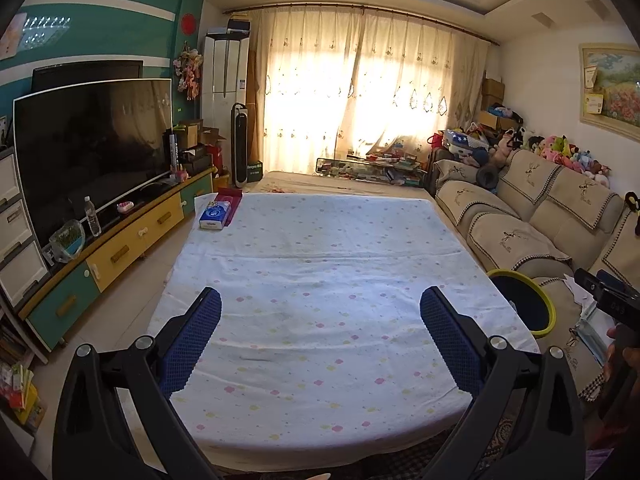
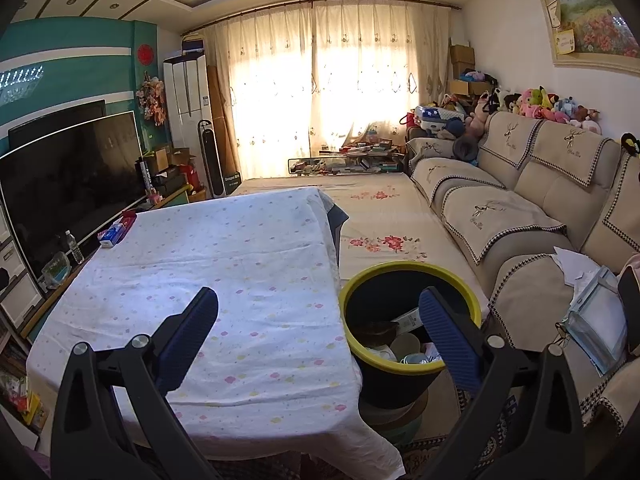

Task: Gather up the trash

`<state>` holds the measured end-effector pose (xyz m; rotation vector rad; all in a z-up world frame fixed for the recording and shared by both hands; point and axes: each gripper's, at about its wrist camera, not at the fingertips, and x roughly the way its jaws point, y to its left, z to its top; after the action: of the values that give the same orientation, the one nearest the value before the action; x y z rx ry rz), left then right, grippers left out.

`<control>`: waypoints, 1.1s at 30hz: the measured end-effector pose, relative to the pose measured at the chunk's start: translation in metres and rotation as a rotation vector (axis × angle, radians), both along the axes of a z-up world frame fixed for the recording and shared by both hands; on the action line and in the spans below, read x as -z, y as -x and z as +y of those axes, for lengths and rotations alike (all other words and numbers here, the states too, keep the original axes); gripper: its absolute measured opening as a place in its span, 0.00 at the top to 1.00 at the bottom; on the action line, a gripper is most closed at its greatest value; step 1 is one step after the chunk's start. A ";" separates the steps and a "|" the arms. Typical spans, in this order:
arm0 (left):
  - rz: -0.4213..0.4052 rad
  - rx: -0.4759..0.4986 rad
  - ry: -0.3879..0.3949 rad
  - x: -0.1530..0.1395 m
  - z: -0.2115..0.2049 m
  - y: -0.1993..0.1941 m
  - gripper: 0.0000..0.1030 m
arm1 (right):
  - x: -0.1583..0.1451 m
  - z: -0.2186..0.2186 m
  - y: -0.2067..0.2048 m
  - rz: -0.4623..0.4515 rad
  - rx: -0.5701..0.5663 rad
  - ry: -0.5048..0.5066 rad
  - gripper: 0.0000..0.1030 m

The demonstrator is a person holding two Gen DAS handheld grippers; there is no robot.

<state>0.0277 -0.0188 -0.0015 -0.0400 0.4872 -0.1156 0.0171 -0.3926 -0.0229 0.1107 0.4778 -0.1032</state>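
A black bin with a yellow-green rim [image 2: 408, 276] stands between the table and the sofa; it also shows in the left wrist view [image 1: 524, 304]. Several pieces of trash [image 2: 404, 344] lie inside it, paper cups and wrappers among them. My right gripper [image 2: 318, 304] is open and empty, its right finger over the bin's opening. My left gripper [image 1: 320, 304] is open and empty above the table's near half. The table wears a white cloth with small pastel flowers [image 1: 320, 264]; a blue tissue pack [image 1: 216, 214] lies at its far left corner.
A beige sofa [image 2: 520, 216] runs along the right, with papers and a clear packet [image 2: 596, 320] on its near seat. A TV [image 1: 92, 148] on a low cabinet stands left, with a water bottle [image 1: 92, 216]. A cluttered glass table [image 1: 372, 164] stands by the curtains.
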 end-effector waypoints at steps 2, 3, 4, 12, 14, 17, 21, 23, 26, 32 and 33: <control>0.005 0.004 0.000 0.001 -0.004 -0.004 0.05 | 0.001 0.000 -0.001 0.003 -0.003 -0.004 0.07; 0.006 0.006 0.000 0.001 -0.005 -0.005 0.05 | 0.002 0.000 -0.001 0.005 -0.005 -0.007 0.07; 0.006 0.008 0.000 0.001 -0.006 -0.005 0.05 | 0.002 0.000 -0.001 0.006 -0.006 -0.008 0.07; 0.005 0.017 0.000 0.002 -0.010 -0.007 0.05 | 0.002 0.000 -0.002 0.004 -0.008 -0.012 0.07; 0.005 0.019 0.000 0.002 -0.010 -0.007 0.05 | 0.003 0.000 -0.002 0.007 -0.008 -0.012 0.07; 0.006 0.021 -0.002 0.003 -0.010 -0.008 0.05 | 0.003 0.001 -0.004 0.010 -0.011 -0.015 0.07; 0.005 0.024 -0.005 0.003 -0.011 -0.008 0.05 | 0.003 0.001 -0.004 0.009 -0.012 -0.016 0.07; 0.006 0.025 -0.007 0.003 -0.012 -0.009 0.05 | 0.003 0.001 -0.004 0.010 -0.011 -0.017 0.07; 0.007 0.027 -0.008 0.004 -0.013 -0.009 0.05 | 0.004 0.002 -0.006 0.013 -0.010 -0.019 0.07; 0.013 0.032 -0.013 0.006 -0.015 -0.011 0.05 | 0.005 0.001 -0.005 0.016 -0.010 -0.024 0.07; 0.014 0.034 -0.014 0.007 -0.016 -0.011 0.05 | 0.005 0.001 -0.005 0.016 -0.010 -0.024 0.07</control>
<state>0.0390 -0.0349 -0.0081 -0.0189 0.5026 -0.1452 0.0222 -0.3915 -0.0278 0.1309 0.4957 -0.0887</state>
